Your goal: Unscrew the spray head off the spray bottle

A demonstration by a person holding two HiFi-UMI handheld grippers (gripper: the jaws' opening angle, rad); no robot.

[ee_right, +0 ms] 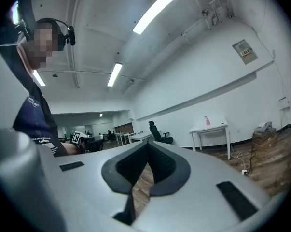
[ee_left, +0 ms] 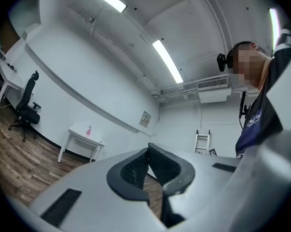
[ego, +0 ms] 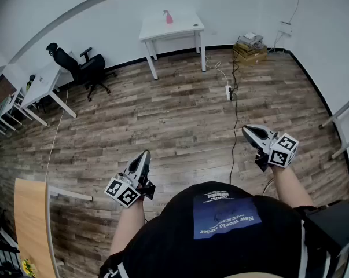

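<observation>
Pink spray bottle (ego: 168, 17) stands upright on the white table (ego: 183, 29) against the far wall, long axis vertical, head on top; too small to tell which way the nozzle faces. It is well apart from both grippers. Left gripper (ego: 144, 154) is held low by the waist on a bare forearm, tips aimed forward over the wood-plank floor (ego: 180, 114). Right gripper (ego: 246, 131) is out to the side, tips angled inward. Both have grey shells and black ribbed pads, jaws closed together with nothing between them. Black office chair (ego: 81, 67) at the far left.
</observation>
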